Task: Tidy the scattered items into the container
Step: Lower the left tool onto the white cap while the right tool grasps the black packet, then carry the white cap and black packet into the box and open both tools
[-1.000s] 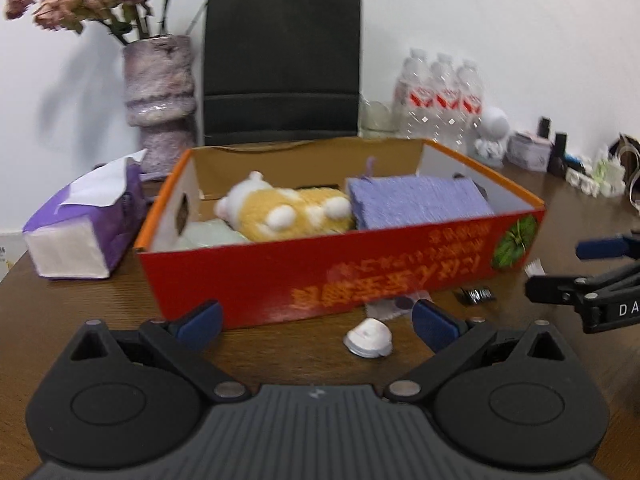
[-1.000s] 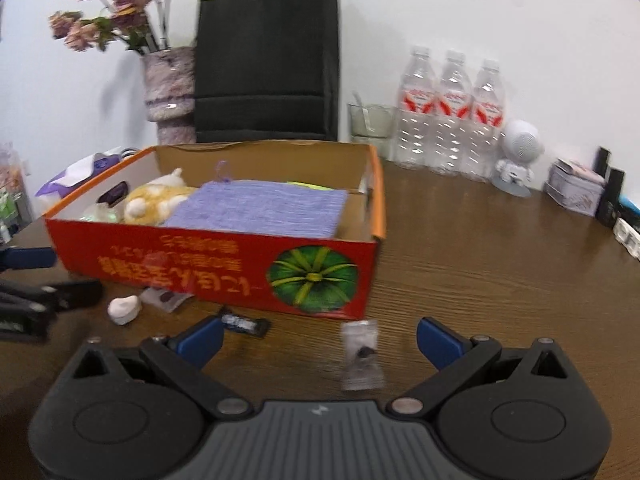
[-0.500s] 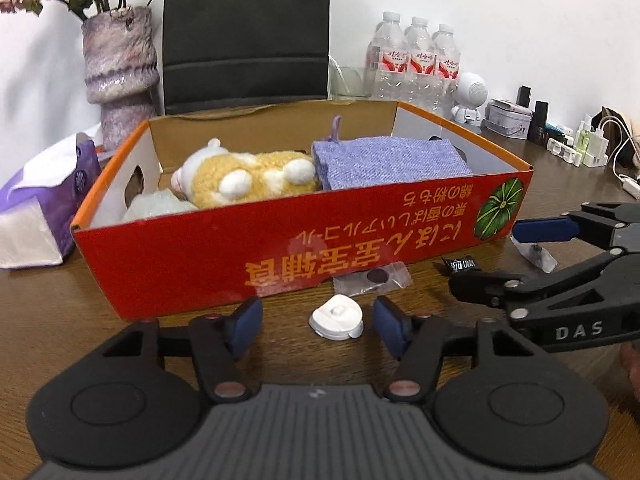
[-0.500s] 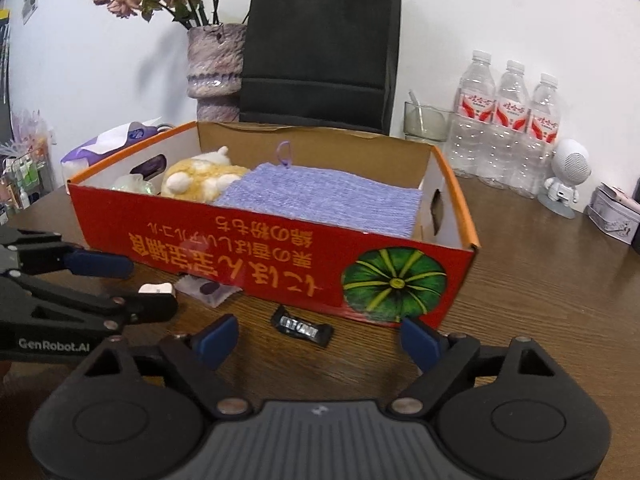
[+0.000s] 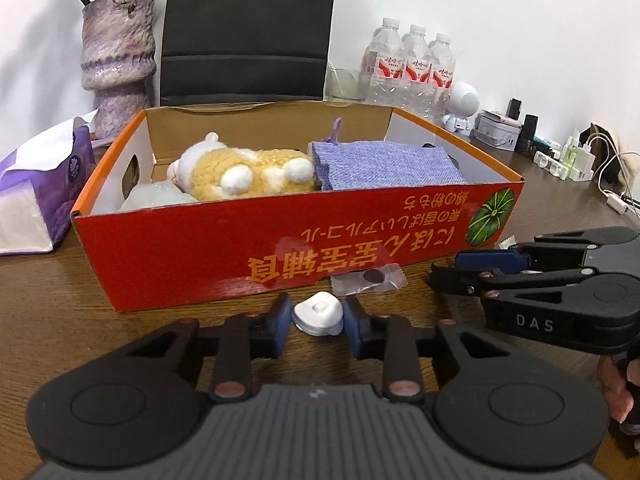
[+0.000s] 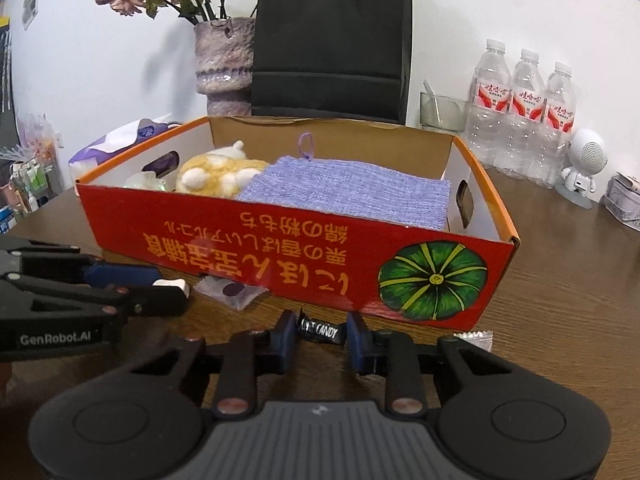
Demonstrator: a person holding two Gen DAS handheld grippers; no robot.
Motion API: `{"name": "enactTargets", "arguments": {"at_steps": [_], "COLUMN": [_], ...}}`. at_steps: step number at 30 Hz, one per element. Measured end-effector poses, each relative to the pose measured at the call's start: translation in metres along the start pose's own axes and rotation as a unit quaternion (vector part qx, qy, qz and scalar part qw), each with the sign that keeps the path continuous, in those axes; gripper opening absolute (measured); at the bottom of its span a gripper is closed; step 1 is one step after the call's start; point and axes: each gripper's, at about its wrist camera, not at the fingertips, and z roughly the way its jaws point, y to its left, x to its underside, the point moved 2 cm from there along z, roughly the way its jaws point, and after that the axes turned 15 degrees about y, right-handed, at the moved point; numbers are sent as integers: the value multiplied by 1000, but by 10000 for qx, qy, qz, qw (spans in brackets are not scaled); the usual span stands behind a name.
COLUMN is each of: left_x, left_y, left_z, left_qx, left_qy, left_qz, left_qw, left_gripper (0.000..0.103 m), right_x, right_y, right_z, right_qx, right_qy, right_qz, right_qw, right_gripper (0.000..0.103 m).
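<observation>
The red cardboard box (image 5: 280, 248) holds a yellow plush (image 5: 244, 170) and a purple cloth (image 5: 384, 164). In front of it my left gripper (image 5: 316, 312) is closing, its pads against the sides of a small white plastic piece (image 5: 318, 316) on the table. My right gripper (image 6: 320, 330) is closing too, its pads pressing the ends of a black candy packet (image 6: 320, 329). The right gripper (image 5: 446, 270) shows in the left wrist view, the left gripper (image 6: 172, 286) in the right wrist view. A clear sachet with a dark disc (image 5: 366, 278) lies between them.
A second clear sachet (image 6: 474, 338) lies by the box's pumpkin corner. Behind the box stand a tissue pack (image 5: 36, 192), a vase (image 5: 118, 60), a black bag (image 5: 248, 32) and water bottles (image 5: 412, 68). A hand (image 5: 616, 384) holds the right gripper.
Both grippers' jaws have narrowed from wide open onto their items. The right gripper shifted left from the clear sachet to the black candy packet. The left gripper drew close to the white piece.
</observation>
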Motion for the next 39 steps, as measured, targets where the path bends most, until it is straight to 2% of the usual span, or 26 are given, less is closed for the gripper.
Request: {"name": "enactTargets", "arguments": {"at_steps": [14,19,25,33,39], "left_x": [6,12,14,-12,-50], "left_y": [7,5,3,-1,-1], "left_z": [-12,-29,-52,-71,-80], "left_qx": [30,26,92,34,-56], "left_qy": [-175,-387,-682,-1037,-1463], "left_qz": [-124,-100,-154,-77,-128], "left_qw": [9998,9992,9975,9946,9891], "left_gripper": [29,29,29,29,29], "right_x": [9,13,12,-16,-49], "right_y": [3,6,14,13,16], "right_z": [-13,-28,-55,-81,-83], "right_qx": [-58,-172,-350,-432,-442], "right_qy": [-137,-297,-690,-1144,-1428], "right_qz": [-42,-28,-74,-5,82], "right_qw": [9999,9994,9970,9925,9887], "right_gripper": [21,21,21,21,21]}}
